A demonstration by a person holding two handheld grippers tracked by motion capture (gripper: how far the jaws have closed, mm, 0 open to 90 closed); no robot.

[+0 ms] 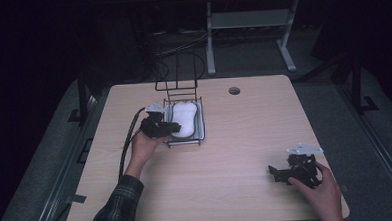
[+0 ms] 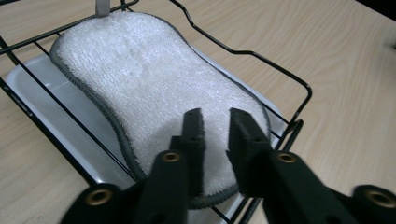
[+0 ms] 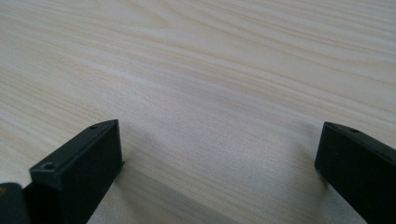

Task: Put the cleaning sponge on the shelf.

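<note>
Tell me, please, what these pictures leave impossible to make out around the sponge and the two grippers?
- Whether the left gripper grips the sponge: left gripper view; its narrowly parted jaws cover the sponge's near edge.
- The tray under the sponge: hidden by it.
- The rack back: dark, thin wires in the high view.
- The right gripper: small and dark there.

Dark lab — bare test table (image 1: 245,138)

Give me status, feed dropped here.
Left gripper narrowly open over white sponge in wire rack. Right gripper wide open above bare table. Nothing blocking.
</note>
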